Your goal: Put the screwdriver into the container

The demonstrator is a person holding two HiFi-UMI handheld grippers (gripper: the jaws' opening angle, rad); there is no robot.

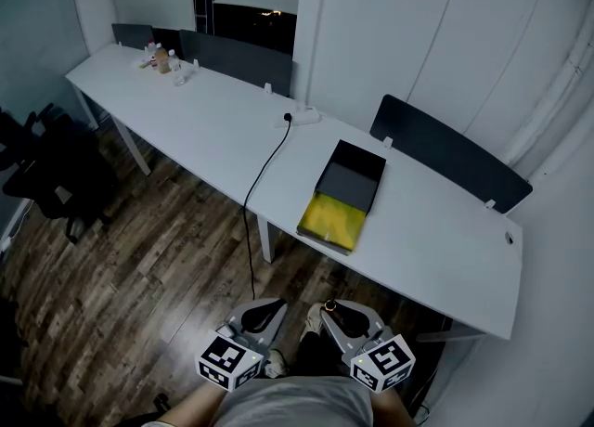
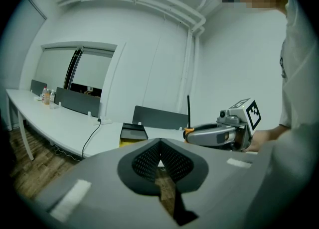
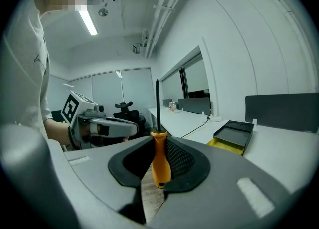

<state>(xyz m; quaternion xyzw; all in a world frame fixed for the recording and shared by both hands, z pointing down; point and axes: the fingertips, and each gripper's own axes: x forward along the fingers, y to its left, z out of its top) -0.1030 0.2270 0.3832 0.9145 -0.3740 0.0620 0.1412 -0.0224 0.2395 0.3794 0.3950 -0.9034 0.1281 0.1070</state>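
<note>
My right gripper (image 3: pixel 160 166) is shut on the orange handle of the screwdriver (image 3: pixel 160 159), whose black shaft stands upright above the jaws. The left gripper view shows that shaft (image 2: pixel 188 111) rising from the right gripper (image 2: pixel 195 134). The left gripper (image 2: pixel 160 159) is shut with nothing between its jaws. Both grippers, left (image 1: pixel 264 312) and right (image 1: pixel 334 312), are held close to the person's body above the wooden floor, short of the table. The container (image 1: pixel 345 193), a black open box with a yellow part at its near end, lies on the white table (image 1: pixel 445 249) ahead.
A long row of white desks with dark divider panels (image 1: pixel 445 151) runs from far left to right. A black cable (image 1: pixel 264 174) drops from a power strip (image 1: pixel 302 117) to the floor. Bottles (image 1: pixel 165 61) stand far left. Black office chairs (image 1: pixel 51 170) stand on the left.
</note>
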